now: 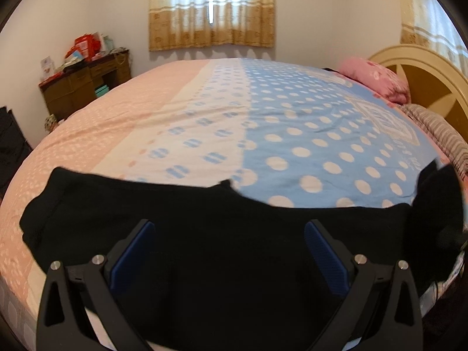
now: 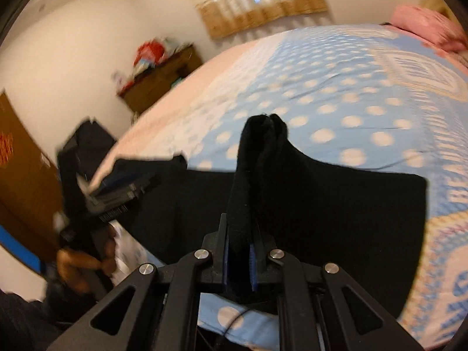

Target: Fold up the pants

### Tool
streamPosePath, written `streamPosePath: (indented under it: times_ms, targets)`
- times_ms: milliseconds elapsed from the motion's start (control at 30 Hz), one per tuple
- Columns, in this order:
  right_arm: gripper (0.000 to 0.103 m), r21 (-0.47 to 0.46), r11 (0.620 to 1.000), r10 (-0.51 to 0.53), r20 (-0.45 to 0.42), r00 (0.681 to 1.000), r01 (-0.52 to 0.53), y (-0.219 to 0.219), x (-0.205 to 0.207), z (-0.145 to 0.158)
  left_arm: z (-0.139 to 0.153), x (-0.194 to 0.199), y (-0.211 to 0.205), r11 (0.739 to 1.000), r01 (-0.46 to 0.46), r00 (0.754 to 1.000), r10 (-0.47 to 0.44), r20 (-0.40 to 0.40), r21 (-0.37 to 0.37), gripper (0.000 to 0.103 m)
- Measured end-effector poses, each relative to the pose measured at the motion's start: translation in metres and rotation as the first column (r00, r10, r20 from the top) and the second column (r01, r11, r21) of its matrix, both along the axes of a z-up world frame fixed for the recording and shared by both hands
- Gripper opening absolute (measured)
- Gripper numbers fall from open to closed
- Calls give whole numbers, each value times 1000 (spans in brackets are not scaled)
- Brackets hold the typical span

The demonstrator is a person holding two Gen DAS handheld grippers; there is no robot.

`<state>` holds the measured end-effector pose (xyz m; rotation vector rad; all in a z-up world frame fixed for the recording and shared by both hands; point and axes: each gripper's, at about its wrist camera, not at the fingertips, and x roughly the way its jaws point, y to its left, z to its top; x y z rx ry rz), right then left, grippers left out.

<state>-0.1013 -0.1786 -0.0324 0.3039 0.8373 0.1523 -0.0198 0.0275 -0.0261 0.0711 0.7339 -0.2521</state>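
Black pants [image 1: 175, 219] lie spread across the near edge of the bed. My left gripper [image 1: 231, 234] is open above them, its blue pads [image 1: 137, 251] wide apart with nothing between them. It also shows in the right wrist view [image 2: 131, 187], held by a hand at the left. In the right wrist view my right gripper [image 2: 238, 234] is shut on a bunched fold of the pants [image 2: 321, 204] and lifts it so the cloth stands up in a peak. That lifted part shows at the right edge of the left wrist view [image 1: 435, 204].
The bed has a pink, white and blue dotted sheet [image 1: 292, 122]. A pink pillow [image 1: 377, 79] and a cream headboard [image 1: 433, 76] are at the far right. A brown desk [image 1: 84, 84] with clutter stands against the left wall. Curtains [image 1: 210, 8] hang behind.
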Motion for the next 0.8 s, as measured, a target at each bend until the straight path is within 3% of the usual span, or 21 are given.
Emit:
streamPosePath:
  times_ms: [133,367,433,467,533,633,800]
  targets:
    - [11,-94,995,17,-19,1000,-19,27,14,-24,-6,3,18,999,-46,999,47,-12,7,103]
    - [17,-148,989,8,-7,1000,-9,35,12,-35,-10,7,31,998,-67,997,67,-23,-14,103]
    - [45,-73,997,39,-6,999,-40,36,13,-37,-11,6,31,998,-55,998,55,-24,-13,103]
    - [51,-32,998,54,6,999,-54,38,11,-36,-11,6,30,999,-49,999,49,-23,-9,103]
    - [53,13,997,76,52,996,-77,39,6,-30,-10,5,27,999,-35,999,35,-20,0,103]
    - [53,-2,997,76,89,993,-76,37,-4,-17,-9,4,24,1000,-22,1000,23,-14,9,103]
    - [53,9,999,42,80,996,-43,18,-33,11,-9,4,18,1000,0,1000,0,-18,9,103]
